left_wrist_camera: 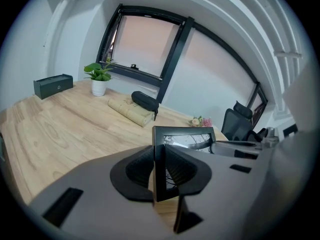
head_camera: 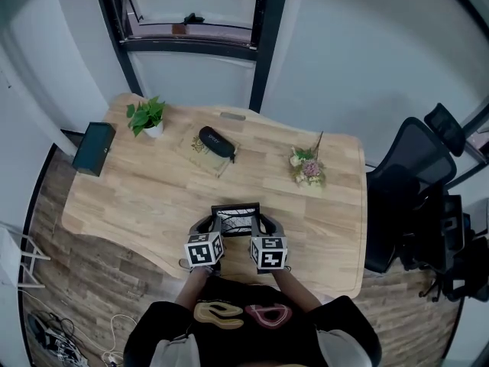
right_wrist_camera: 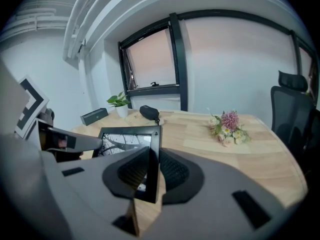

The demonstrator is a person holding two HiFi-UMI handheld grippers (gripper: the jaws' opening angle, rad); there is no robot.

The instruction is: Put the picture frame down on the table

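Frame sides are pinched by both tools: left gripper (left_wrist_camera: 159,171) and right gripper (right_wrist_camera: 150,176) hold the picture frame (head_camera: 235,215) over the table (head_camera: 137,197) toward 6 o'clock. Lowering it unevenly could land one corner first and twist it loose.

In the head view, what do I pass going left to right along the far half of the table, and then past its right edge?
dark box → plant → black case → flowers → office chair
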